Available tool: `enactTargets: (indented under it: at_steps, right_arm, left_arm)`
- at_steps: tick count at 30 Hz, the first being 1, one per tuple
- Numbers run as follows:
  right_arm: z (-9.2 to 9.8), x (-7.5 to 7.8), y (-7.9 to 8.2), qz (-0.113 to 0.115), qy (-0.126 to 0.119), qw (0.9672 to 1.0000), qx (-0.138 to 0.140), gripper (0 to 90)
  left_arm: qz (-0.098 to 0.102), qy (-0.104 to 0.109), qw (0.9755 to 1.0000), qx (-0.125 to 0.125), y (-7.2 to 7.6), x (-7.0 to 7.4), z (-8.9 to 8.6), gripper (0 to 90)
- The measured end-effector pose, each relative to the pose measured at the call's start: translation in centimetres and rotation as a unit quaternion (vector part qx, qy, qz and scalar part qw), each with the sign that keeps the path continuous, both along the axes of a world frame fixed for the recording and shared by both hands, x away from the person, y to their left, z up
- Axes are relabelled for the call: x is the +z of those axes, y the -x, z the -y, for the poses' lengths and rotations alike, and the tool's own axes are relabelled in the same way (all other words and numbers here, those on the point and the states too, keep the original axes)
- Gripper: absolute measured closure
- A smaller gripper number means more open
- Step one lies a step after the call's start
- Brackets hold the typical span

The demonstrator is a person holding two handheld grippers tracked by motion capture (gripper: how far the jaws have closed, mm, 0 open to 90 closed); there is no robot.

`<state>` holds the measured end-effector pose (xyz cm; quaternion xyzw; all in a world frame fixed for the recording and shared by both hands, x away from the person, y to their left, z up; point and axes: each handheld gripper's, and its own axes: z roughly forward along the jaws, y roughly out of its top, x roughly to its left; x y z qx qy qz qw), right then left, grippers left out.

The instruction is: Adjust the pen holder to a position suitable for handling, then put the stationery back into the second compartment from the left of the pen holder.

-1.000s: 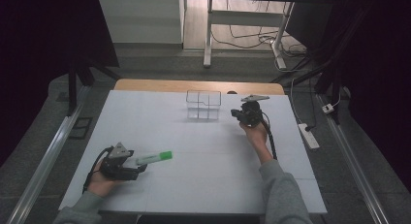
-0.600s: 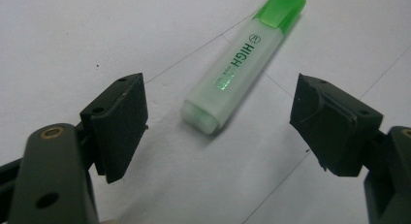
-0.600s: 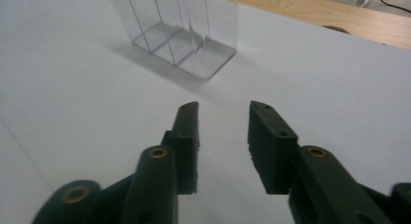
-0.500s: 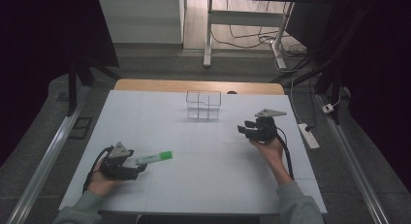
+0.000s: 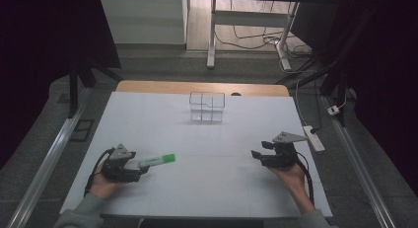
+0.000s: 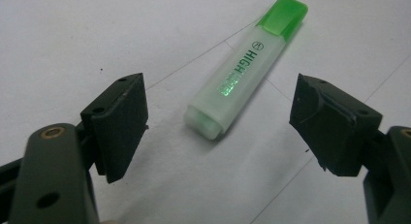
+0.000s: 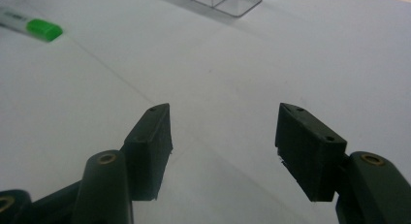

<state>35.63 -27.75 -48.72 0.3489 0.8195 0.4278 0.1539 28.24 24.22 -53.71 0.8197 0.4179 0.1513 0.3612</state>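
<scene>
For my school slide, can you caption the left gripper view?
Open left gripper around a green-capped highlighter lying on the table.

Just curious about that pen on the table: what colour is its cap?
Bright green. The highlighter's cap shows best in the left gripper view, on a pale translucent body.

Highlighter point(image 6: 241, 69): translucent whitish barrel, green cap, dark "HIGH" lettering along the side. It is lying flat on the white table top point(image 5: 217, 154) at the near left, cap pointing right and slightly far. Clear divided box point(image 5: 207, 106): transparent walls, compartments inside, sitting upright at the far centre, well apart from the highlighter.
</scene>
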Motion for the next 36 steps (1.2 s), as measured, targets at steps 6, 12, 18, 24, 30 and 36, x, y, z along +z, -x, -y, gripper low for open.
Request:
enactTargets:
  at_steps: [6, 12, 18, 24, 30, 36]
  right_arm:
    - [0.9, -0.2, 1.5, 0.006, 0.008, 0.9999, 0.007, 34.8]
    - [1.5, -0.6, 2.4, 0.005, 0.008, 0.9997, 0.023, 33.3]
    - [1.6, -0.8, 2.6, 0.010, 0.006, 0.9995, 0.029, 32.3]
    - [1.8, -0.7, 2.9, 0.012, 0.010, 0.9994, 0.031, 31.7]
    - [1.9, -0.8, 3.0, 0.005, -0.008, 0.9994, 0.034, 31.1]
    - [1.7, -1.0, 3.1, 0.006, 0.004, 0.9992, 0.039, 31.1]
  left_arm:
    - [0.000, 0.004, 1.0000, -0.001, 0.1, 0.1, 0.0, 21.6]
    - [0.002, 0.013, 0.9999, -0.003, 0.0, 0.5, 0.1, 22.3]
    - [0.004, 0.014, 0.9999, -0.008, 0.2, 0.8, 0.3, 22.4]
    - [0.003, 0.011, 0.9998, -0.017, -0.1, 1.4, 0.7, 22.8]
    - [0.000, 0.001, 0.9994, -0.036, -0.3, 2.4, 1.3, 23.4]
    - [-0.008, -0.011, 0.9981, -0.060, -0.7, 3.1, 2.1, 23.3]
